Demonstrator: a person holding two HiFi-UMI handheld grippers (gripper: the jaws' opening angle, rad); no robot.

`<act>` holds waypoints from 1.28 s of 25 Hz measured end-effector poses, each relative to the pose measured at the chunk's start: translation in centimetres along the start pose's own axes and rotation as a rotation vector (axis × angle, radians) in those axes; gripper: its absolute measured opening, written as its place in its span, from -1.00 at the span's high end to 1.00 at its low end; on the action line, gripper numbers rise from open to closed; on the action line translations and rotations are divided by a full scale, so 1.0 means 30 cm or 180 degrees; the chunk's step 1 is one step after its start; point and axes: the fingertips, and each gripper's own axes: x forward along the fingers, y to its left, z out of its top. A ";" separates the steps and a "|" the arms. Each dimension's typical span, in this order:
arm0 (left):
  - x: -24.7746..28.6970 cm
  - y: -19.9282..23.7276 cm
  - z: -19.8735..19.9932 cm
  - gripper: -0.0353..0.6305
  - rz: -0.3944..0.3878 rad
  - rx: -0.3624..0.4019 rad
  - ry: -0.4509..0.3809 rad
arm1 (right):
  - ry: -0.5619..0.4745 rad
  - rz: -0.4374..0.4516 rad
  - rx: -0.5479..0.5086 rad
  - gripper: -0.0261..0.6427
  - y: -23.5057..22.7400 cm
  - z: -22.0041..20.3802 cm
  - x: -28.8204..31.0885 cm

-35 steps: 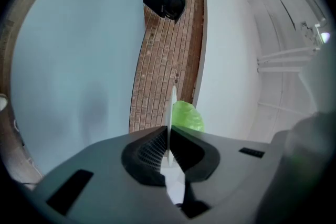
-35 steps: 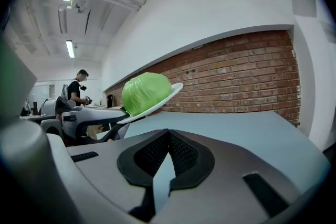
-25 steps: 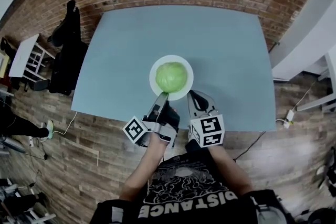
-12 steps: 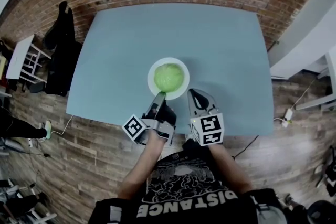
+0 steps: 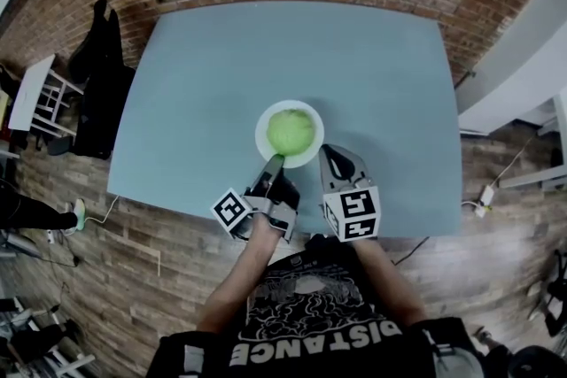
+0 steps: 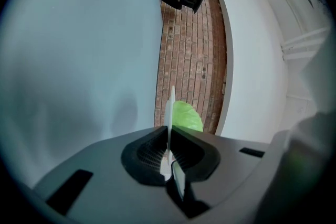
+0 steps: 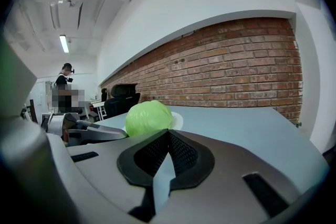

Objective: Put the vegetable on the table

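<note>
1. Vegetable (image 5: 291, 130): a round, pale-green head, cabbage or lettuce; we cannot tell which at this sharpness. It sits on a white plate (image 5: 262, 137) near the front middle of the blue tabletop (image 5: 204, 84).
2. Left claw (image 6: 169, 129): clamped on the plate's near rim. In the left gripper view we see the thin white edge pinched between the pads, with the vegetable just beyond it.
3. Right claw (image 7: 168, 134): pads drawn together with nothing between them. It sits just to the right of the plate near the tabletop's front edge, and its own view looks toward the vegetable without touching it.
4. Progress: we judge the task barely begun. The vegetable rests on the plate, not on the tabletop, and neither claw grips it.
5. Remaining, in our judgement: the right claw must spread wide enough to take the round head, or the plate must be tipped. The vegetable must then be set on the bare tabletop beside the plate.
</note>
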 end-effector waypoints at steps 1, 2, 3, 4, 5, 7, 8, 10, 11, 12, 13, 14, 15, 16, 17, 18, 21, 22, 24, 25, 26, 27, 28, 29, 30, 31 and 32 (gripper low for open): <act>0.007 0.010 0.001 0.85 0.0028 0.0016 0.0004 | 0.0010 0.0001 0.0004 0.90 -0.005 -0.004 0.004; 0.014 0.020 0.003 0.85 0.0059 0.0037 0.0005 | 0.0017 0.0003 0.0004 0.90 -0.010 -0.006 0.009; 0.021 0.033 0.005 0.85 0.0094 0.0062 0.0004 | 0.0022 0.0006 0.0000 0.90 -0.016 -0.008 0.014; 0.028 0.047 0.007 0.85 0.0132 0.0086 0.0002 | 0.0027 0.0011 -0.0007 0.90 -0.021 -0.010 0.018; 0.033 0.062 0.008 0.84 0.0171 0.0104 0.0002 | 0.0032 0.0018 -0.0014 0.90 -0.026 -0.012 0.023; 0.042 0.094 0.006 0.84 0.0243 0.0124 0.0013 | 0.0049 0.0035 -0.0017 0.90 -0.036 -0.015 0.032; 0.046 0.109 0.003 0.84 0.0277 0.0133 0.0024 | 0.0060 0.0046 -0.0015 0.90 -0.041 -0.017 0.038; 0.054 0.139 -0.004 0.84 0.0354 0.0170 0.0051 | 0.0095 0.0073 -0.0007 0.90 -0.049 -0.026 0.048; 0.057 0.153 -0.008 0.84 0.0393 0.0189 0.0063 | 0.0112 0.0085 -0.0001 0.90 -0.053 -0.032 0.052; 0.061 0.165 -0.011 0.84 0.0427 0.0202 0.0071 | 0.0122 0.0098 0.0006 0.90 -0.057 -0.036 0.057; 0.063 0.176 -0.014 0.84 0.0456 0.0210 0.0075 | 0.0128 0.0108 0.0013 0.90 -0.061 -0.041 0.060; 0.065 0.186 -0.016 0.83 0.0481 0.0215 0.0077 | 0.0135 0.0113 0.0023 0.90 -0.066 -0.046 0.062; 0.066 0.197 -0.017 0.83 0.0508 0.0222 0.0078 | 0.0145 0.0114 0.0035 0.90 -0.072 -0.052 0.065; 0.068 0.207 -0.017 0.83 0.0534 0.0232 0.0080 | 0.0155 0.0113 0.0046 0.90 -0.079 -0.056 0.067; 0.069 0.216 -0.017 0.83 0.0558 0.0243 0.0080 | 0.0162 0.0113 0.0055 0.90 -0.084 -0.060 0.070; 0.071 0.223 -0.015 0.83 0.0581 0.0254 0.0080 | 0.0165 0.0117 0.0060 0.90 -0.088 -0.061 0.074; 0.078 0.241 -0.008 0.83 0.0650 0.0283 0.0076 | 0.0158 0.0146 0.0069 0.90 -0.092 -0.059 0.087; 0.080 0.247 -0.005 0.83 0.0669 0.0294 0.0075 | 0.0162 0.0156 0.0072 0.90 -0.091 -0.060 0.091; 0.089 0.259 0.004 0.83 0.0689 0.0314 0.0072 | 0.0195 0.0171 0.0071 0.90 -0.093 -0.067 0.100; 0.095 0.266 0.008 0.83 0.0697 0.0319 0.0067 | 0.0215 0.0173 0.0066 0.90 -0.097 -0.073 0.104; 0.099 0.272 0.010 0.83 0.0714 0.0317 0.0062 | 0.0231 0.0173 0.0062 0.90 -0.101 -0.079 0.108; 0.103 0.276 0.010 0.82 0.0740 0.0311 0.0062 | 0.0242 0.0174 0.0064 0.90 -0.105 -0.083 0.112; 0.106 0.279 0.008 0.82 0.0769 0.0310 0.0068 | 0.0248 0.0177 0.0068 0.90 -0.108 -0.087 0.115; 0.107 0.283 0.007 0.82 0.0796 0.0317 0.0077 | 0.0251 0.0181 0.0071 0.90 -0.110 -0.090 0.118; 0.107 0.287 0.007 0.82 0.0817 0.0326 0.0085 | 0.0250 0.0187 0.0071 0.90 -0.110 -0.093 0.121; 0.107 0.292 0.007 0.82 0.0828 0.0333 0.0089 | 0.0252 0.0193 0.0072 0.90 -0.109 -0.095 0.124; 0.106 0.297 0.009 0.81 0.0833 0.0336 0.0086 | 0.0260 0.0201 0.0073 0.90 -0.108 -0.098 0.126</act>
